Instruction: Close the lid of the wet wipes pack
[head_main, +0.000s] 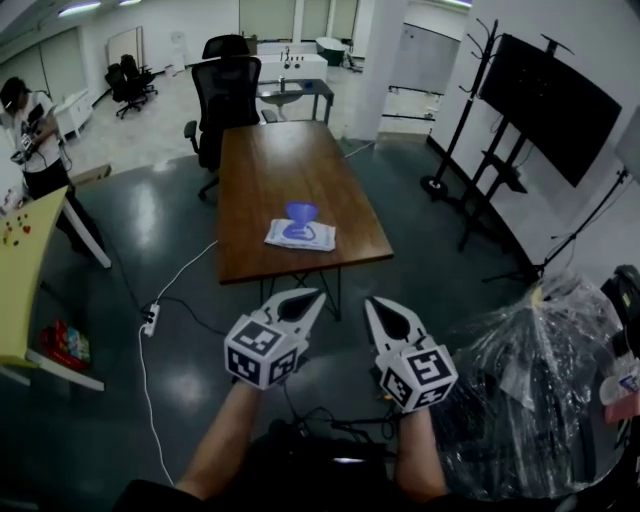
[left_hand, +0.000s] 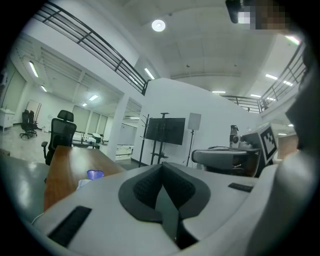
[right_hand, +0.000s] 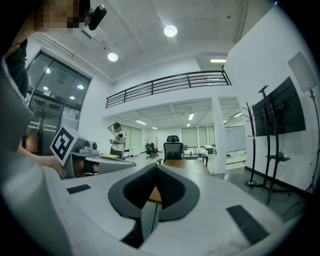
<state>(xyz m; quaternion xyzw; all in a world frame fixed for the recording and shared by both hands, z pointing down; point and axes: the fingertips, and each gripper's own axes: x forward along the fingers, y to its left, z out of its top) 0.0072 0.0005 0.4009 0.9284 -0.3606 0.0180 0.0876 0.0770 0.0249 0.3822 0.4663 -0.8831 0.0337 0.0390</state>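
The wet wipes pack (head_main: 299, 235) lies flat near the front end of a long brown wooden table (head_main: 270, 170). Its blue-purple lid (head_main: 300, 212) stands open. In the left gripper view the pack (left_hand: 91, 176) shows small at the left, on the table. Both grippers hang in the air short of the table's near edge, side by side. My left gripper (head_main: 316, 295) is shut with nothing in it, and its jaws meet in its own view (left_hand: 161, 175). My right gripper (head_main: 371, 301) is shut and empty too, jaws together (right_hand: 155, 172).
A black office chair (head_main: 226, 95) stands at the table's far end. A TV on a stand (head_main: 545, 105) and a coat rack (head_main: 462, 95) are at the right. A yellow table (head_main: 25, 265) and a person (head_main: 30, 130) are at the left. A plastic-wrapped bundle (head_main: 540, 380) is near right. Cables and a power strip (head_main: 151, 318) lie on the floor.
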